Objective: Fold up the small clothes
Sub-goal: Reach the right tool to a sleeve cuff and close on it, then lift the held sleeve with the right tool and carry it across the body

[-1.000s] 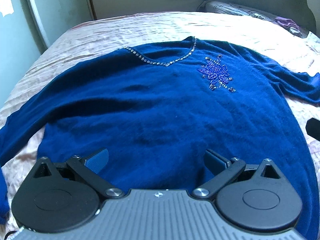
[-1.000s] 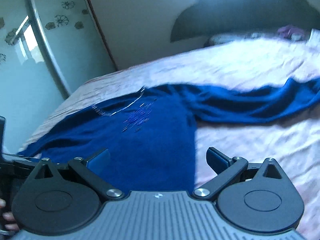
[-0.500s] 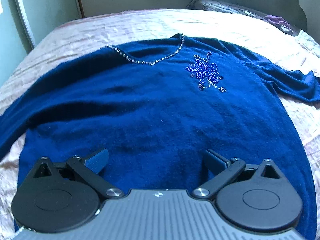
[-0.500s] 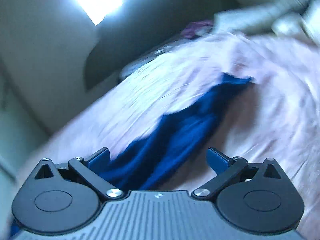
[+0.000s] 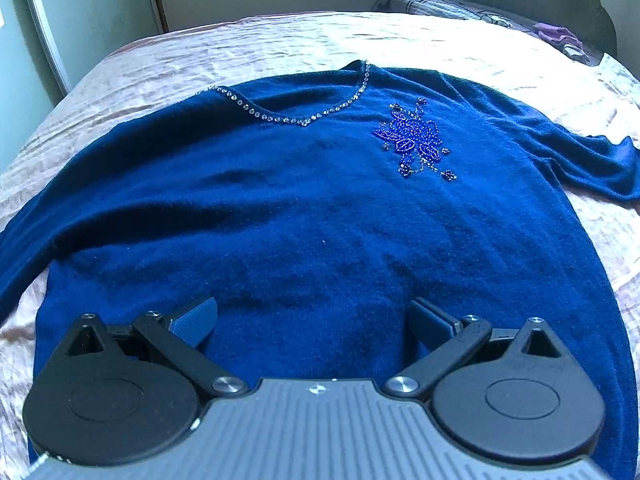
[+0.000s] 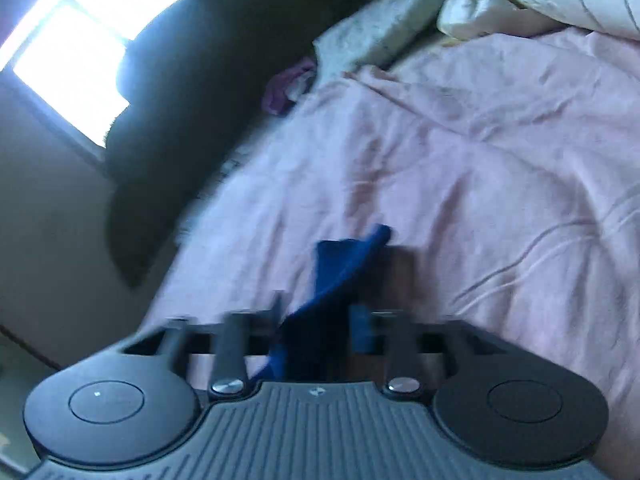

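the blue sweater [image 5: 320, 216] lies flat, front up, across the middle of the left wrist view on the pink bed [image 5: 280, 44], its beaded flower [image 5: 416, 140] right of centre and its right sleeve [image 5: 592, 160] trailing to the right edge. in the right wrist view the sleeve end [image 6: 344, 264] stands up at the centre, and the right tool [image 6: 320, 320] has just been closing and is clamped on it. the left tool [image 5: 312, 320] hovers at the bottom over the hem, its jaws apart and empty. to fold well, i would carry the sleeve across the chest low and flat, keeping the cuff pinched, while the left tool pins the body against dragging. no brand, label or writing can be read.
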The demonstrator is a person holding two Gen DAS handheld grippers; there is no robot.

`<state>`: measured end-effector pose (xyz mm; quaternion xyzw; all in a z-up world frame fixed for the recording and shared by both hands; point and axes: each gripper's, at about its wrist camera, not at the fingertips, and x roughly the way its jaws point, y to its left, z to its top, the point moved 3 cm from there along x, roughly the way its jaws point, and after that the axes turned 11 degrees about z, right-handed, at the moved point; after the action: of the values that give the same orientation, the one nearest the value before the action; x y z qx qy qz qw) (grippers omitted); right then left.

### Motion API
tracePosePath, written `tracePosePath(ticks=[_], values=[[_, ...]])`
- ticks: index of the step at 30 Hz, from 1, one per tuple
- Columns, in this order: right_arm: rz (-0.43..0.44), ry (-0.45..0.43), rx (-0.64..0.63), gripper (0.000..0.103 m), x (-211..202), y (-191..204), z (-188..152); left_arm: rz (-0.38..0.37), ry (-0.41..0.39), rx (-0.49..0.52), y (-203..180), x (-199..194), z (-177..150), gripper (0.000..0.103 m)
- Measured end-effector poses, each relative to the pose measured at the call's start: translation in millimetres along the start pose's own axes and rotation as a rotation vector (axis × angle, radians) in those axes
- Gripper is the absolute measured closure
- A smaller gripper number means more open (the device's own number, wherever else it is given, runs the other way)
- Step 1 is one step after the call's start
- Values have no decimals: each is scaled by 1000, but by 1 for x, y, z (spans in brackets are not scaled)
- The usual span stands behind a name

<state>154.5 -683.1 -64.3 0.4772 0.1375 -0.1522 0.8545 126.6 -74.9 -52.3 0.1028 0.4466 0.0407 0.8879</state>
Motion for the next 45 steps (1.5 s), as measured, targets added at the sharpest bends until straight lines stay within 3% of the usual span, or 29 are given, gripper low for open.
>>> tracePosePath(ticks=[3, 10, 11, 12, 13, 14, 18, 19, 22, 23, 26, 28, 29, 32, 37, 45], values=[[-29, -3, -33, 94, -5, 7, 0, 2, -1, 4, 0, -1, 0, 0], [29, 68, -199, 93, 18, 83, 0, 6, 0, 9, 0, -3, -2, 0], [56, 117, -206, 82, 29, 91, 0, 5, 1, 9, 0, -3, -3, 0], [77, 190, -218, 50, 45, 96, 1, 5, 1, 10, 0, -4, -3, 0], [62, 259, -225, 35, 60, 100, 1, 4, 0, 10, 1, -4, -3, 1], [41, 242, -224, 26, 62, 100, 2, 5, -2, 11, 2, -5, -3, 1], [37, 41, -285, 26, 44, 94, 12, 14, -7, 19, 3, -5, -3, 0], [27, 46, -276, 27, 45, 86, 16, 13, -7, 24, 2, -4, -3, 0], [9, 167, -228, 27, 59, 58, 17, 13, -11, 32, -1, -3, -3, 0], [16, 227, -240, 28, 64, 52, 13, 13, -10, 33, -1, -3, -3, 0], [-10, 291, -340, 32, 71, 47, 2, 14, -6, 33, -3, -2, -2, 0], [-27, 312, -426, 53, 76, 51, -3, 17, -6, 39, -3, -3, -2, 0], [-53, 323, -459, 73, 80, 53, -4, 18, -6, 40, -3, -3, -2, 0], [-50, 367, -501, 96, 82, 58, -7, 18, -8, 36, 0, -5, -3, 0], [-8, 276, -573, 97, 44, 90, -14, 31, -29, 32, 4, -9, -1, 1], [269, 165, -589, 97, -30, 170, -47, 45, -51, 18, 11, -8, 9, 1]])
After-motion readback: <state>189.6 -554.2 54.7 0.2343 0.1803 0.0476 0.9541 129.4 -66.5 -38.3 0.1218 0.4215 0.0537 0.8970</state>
